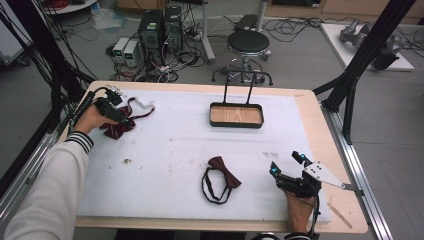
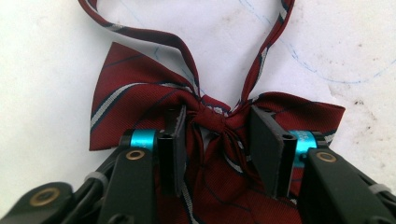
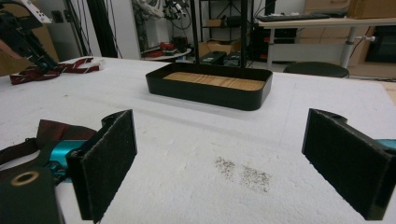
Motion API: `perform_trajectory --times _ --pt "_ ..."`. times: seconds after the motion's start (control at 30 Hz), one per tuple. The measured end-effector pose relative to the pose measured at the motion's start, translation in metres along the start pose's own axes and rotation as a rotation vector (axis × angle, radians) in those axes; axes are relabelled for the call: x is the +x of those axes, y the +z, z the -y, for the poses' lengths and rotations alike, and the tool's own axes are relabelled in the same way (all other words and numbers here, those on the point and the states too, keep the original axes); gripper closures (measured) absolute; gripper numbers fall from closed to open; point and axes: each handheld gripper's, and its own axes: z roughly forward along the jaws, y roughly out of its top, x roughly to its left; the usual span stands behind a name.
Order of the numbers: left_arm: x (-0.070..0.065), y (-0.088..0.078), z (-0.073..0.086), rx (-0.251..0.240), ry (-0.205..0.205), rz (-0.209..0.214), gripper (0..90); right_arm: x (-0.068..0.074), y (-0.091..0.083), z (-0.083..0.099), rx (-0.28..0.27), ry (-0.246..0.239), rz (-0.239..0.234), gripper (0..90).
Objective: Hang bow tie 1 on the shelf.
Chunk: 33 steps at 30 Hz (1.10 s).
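Your left gripper (image 2: 215, 140) has its jaws around the striped bow's (image 2: 205, 116) knot, far left on the surface (image 1: 175, 145), pads not pressing. Right gripper (image 3: 219, 158) gapes idle. Tray (image 1: 236, 115) empty; both bows unmoved.

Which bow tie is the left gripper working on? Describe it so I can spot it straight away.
On the white mat, look at the far left corner, well left of the black tray. The striped bow tie lies there, its knot between the left gripper's jaws. Unlike the plain bow tie near the front edge, it has pale diagonal stripes on dark red.
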Motion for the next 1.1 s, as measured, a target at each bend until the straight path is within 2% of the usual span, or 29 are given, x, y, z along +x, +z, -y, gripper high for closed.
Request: perform_trajectory --times 0.13,0.6,0.8,0.93,1.1 --pt "-0.0004 -0.0002 0.0001 -0.003 -0.018 -0.003 62.6 -0.0002 -0.0001 0.0000 0.001 0.000 -0.001 9.3" --pt "-0.0030 -0.0018 -0.0001 0.002 -0.015 -0.017 68.9 -0.0004 -0.0004 0.0000 -0.005 0.006 -0.002 9.3" --pt "-0.0038 -0.0023 0.0025 -0.020 -0.025 -0.017 69.6 -0.0003 -0.0003 0.0001 -0.004 0.005 -0.002 9.2" --pt "-0.0044 -0.0043 0.0032 -0.030 -0.018 -0.024 69.6 -0.0002 -0.0005 0.0001 -0.003 0.010 -0.001 9.3" --pt "-0.0065 -0.0086 0.0036 -0.063 -0.019 -0.028 69.6 -0.0004 -0.0004 0.0001 -0.004 0.006 -0.003 9.3"
